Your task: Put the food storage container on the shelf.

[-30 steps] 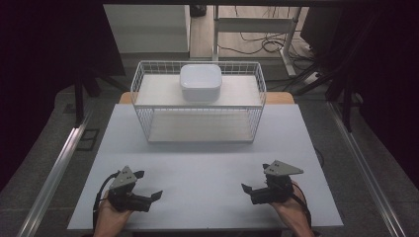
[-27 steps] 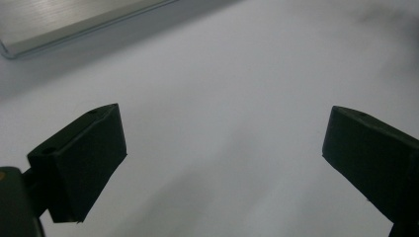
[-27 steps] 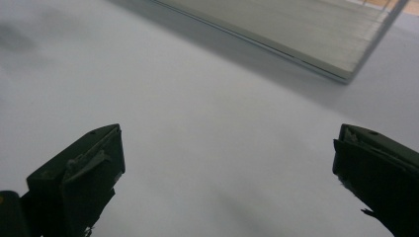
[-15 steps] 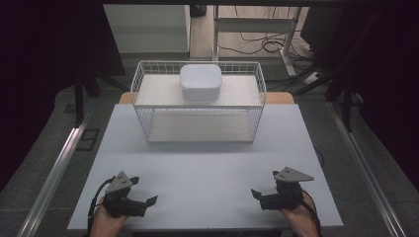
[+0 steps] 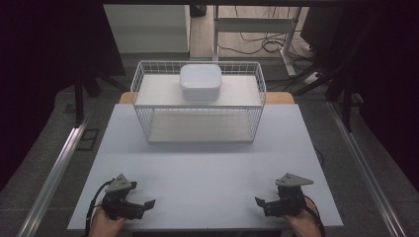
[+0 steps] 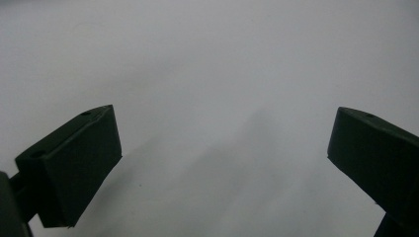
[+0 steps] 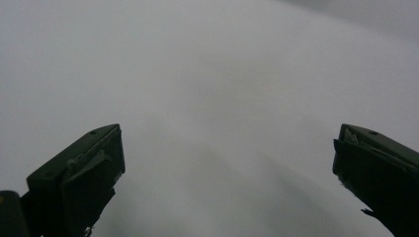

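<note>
A white lidded container point(image 5: 200, 82) is seen on the top shelf of a white wire rack point(image 5: 148, 123) at the far middle of the desk point(image 5: 207, 163), well apart from both claws. The left claw point(image 5: 143, 206) is held low at the near left corner of the desk with its jaws spread wide and nothing between them; in the left gripper view the same claw point(image 6: 222, 163) is shown over bare desk surface. The right claw point(image 5: 262, 205) is held at the near right corner, likewise wide and empty, as is confirmed in the right gripper view point(image 7: 227, 173). A risk is judged to lie in the long reach forward: the raised wire rim of the rack could be struck by a jaw, and the light rack could be shoved along the desk or tipped. The container is smooth and rounded, so a one-sided pinch could let it slip or be pushed toward the back rim. Between claws and rack only open desk is found; cables point(image 5: 257, 47) and a frame point(image 5: 257, 24) lie on the floor beyond.
</note>
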Motion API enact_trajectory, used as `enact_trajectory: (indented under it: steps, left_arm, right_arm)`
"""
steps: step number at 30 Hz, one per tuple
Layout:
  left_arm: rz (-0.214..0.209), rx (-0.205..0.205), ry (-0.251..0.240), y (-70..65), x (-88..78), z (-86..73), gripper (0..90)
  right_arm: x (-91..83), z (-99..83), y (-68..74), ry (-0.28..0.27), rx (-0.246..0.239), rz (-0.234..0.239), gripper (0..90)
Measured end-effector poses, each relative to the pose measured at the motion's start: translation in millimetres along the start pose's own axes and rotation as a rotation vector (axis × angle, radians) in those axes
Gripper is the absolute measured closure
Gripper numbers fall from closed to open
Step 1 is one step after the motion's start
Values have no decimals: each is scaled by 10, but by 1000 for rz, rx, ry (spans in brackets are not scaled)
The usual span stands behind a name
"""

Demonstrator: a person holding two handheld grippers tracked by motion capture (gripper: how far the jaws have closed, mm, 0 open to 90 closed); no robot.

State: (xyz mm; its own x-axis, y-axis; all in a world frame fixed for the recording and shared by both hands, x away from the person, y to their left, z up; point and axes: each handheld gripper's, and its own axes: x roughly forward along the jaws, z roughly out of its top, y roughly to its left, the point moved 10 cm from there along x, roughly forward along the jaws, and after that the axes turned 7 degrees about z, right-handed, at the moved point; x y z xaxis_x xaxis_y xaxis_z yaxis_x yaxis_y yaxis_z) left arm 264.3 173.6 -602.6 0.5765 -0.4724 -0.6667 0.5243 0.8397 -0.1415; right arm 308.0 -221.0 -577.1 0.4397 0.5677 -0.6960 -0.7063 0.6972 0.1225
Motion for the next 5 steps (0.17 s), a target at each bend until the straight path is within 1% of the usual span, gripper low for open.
enact_trajectory:
  steps: [1,5]
  left_arm:
    - [1,2,6,-2,11,-6,0]
    - [4,10,11,-3,22,-6,0]
  right_arm:
    - [12,-20,-5,13,0,3,0]
    - [27,-30,1,20,-1,2,0]
